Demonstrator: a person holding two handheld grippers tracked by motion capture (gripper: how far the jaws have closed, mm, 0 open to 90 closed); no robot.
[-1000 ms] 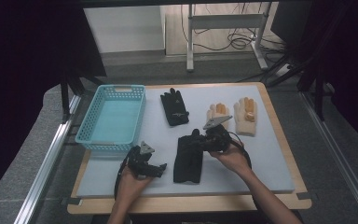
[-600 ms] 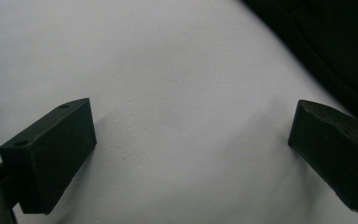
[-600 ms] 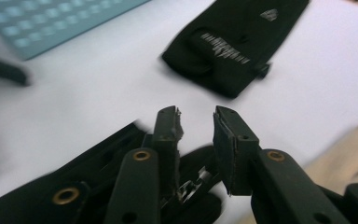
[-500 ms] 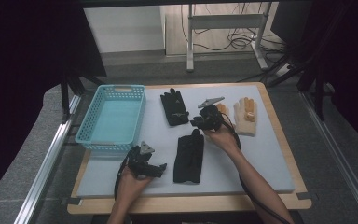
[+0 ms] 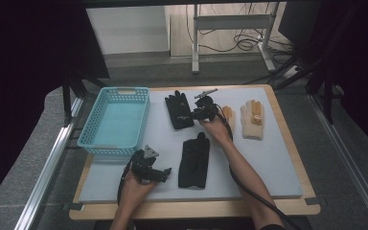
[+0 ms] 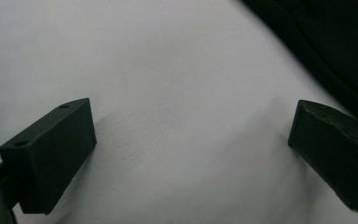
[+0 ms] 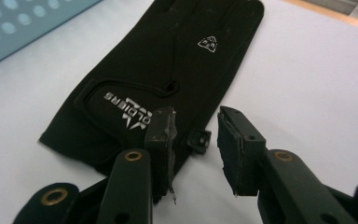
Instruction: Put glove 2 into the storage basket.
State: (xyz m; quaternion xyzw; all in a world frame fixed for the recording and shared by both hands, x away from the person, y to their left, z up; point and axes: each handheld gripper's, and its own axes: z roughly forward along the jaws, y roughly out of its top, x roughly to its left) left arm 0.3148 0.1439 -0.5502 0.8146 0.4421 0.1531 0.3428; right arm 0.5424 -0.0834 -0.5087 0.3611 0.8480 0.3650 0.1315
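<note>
The tabletop [image 5: 278,163] is carrying, from largest to smallest, a light blue basket [image 5: 115,122] at the upper left of the high view, two black gloves and a pair of cream gloves [image 5: 252,119] at the right. The right tool [image 5: 197,113] is reaching over the far black glove [image 5: 178,110] near the middle top, with its jaws partly apart and just been opening, nothing yet between them. The left tool [image 5: 164,174] is resting near the bottom, jaws wide apart over bare mat, beside the near black glove [image 5: 194,163]. The right gripper view is showing what the high view cannot: the jaws are hovering at the glove's cuff edge [image 7: 121,140], by a small buckle [image 7: 199,139]. Judging from that, the pads could be pinching only the buckle or thin hem, so the glove might be slipping free when lifted.
</note>
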